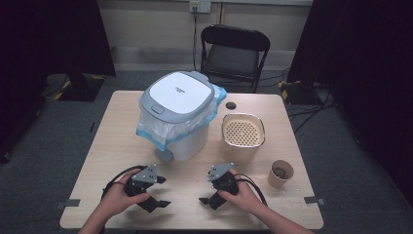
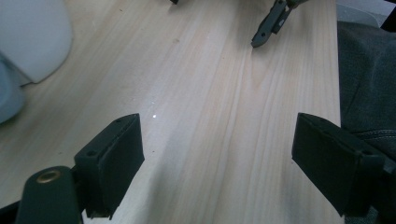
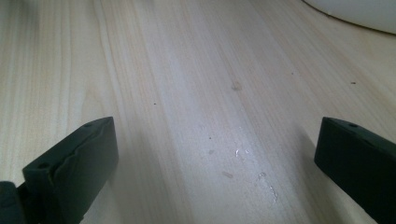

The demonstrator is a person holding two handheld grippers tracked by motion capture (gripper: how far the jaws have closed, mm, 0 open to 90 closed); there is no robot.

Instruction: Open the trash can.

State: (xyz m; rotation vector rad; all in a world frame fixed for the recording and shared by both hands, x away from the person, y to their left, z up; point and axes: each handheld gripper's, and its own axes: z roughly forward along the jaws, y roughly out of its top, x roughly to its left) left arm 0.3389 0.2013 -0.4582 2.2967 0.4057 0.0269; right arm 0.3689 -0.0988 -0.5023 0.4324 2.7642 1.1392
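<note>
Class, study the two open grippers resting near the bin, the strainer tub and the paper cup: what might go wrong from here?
1. The paper cup stands near the table's right edge, close to the right gripper; a careless sweep may tip it.
2. The blue liner bulges out under the bin lid; fingers may snag it.
3. The left gripper's cable loops on the table and may catch.

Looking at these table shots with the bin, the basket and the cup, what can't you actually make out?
- Inside of the pedal bin: high view, its shut lid hides it.
- Contents of the paper cup: high view, dark bits, too small to name.
- Lettering on the bin lid: high view, too small to read.
- White body at the top right edge: right gripper view, cut off by the frame.
- The other tongs: left gripper view, cut off at the top edge.
</note>
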